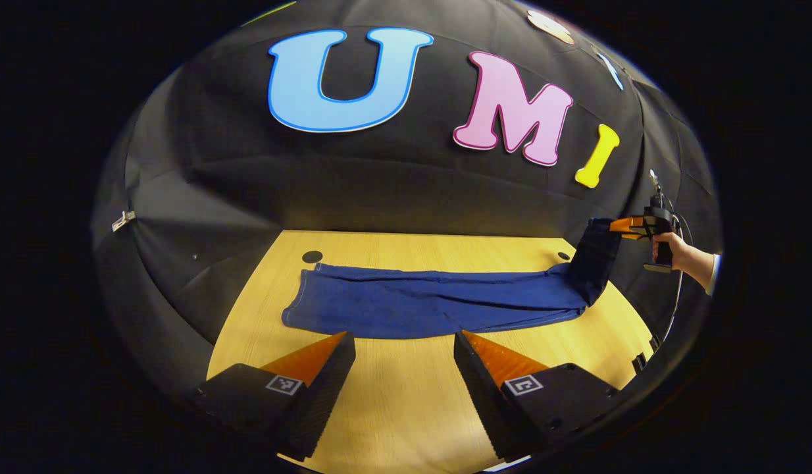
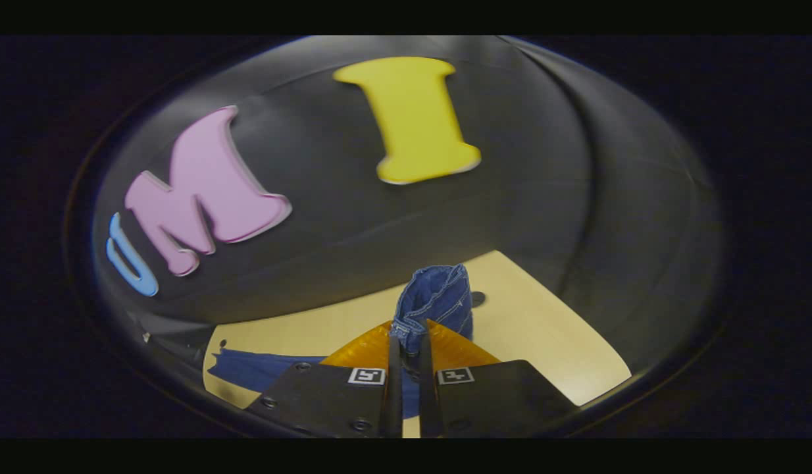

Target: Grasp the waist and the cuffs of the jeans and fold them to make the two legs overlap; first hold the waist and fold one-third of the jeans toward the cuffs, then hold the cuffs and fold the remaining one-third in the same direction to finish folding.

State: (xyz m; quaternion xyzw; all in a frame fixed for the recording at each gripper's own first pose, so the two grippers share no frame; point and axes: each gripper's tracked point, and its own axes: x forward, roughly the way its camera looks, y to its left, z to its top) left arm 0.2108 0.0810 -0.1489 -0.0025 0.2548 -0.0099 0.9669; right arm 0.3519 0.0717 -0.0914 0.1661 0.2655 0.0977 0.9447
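Note:
Dark blue jeans [image 1: 432, 304] lie stretched across the wooden table [image 1: 406, 395], legs overlapped, one end at the left. Their right end [image 1: 595, 260] is lifted off the table by my right gripper [image 1: 622, 227], held by a hand [image 1: 672, 250] at the far right. In the right gripper view, my right gripper [image 2: 409, 342] is shut on a bunched, stitched edge of the jeans [image 2: 435, 299], which rises between its fingers. My left gripper [image 1: 403, 342] stands open just in front of the jeans' near edge, with nothing between its fingers.
The black cloth booth wall [image 1: 406, 184] closes in the table at the back and sides. Two dark round holes [image 1: 312, 257] mark the tabletop's far corners. A cable [image 1: 679, 289] hangs from the right gripper. Bare wood [image 2: 551, 342] lies in front of the jeans.

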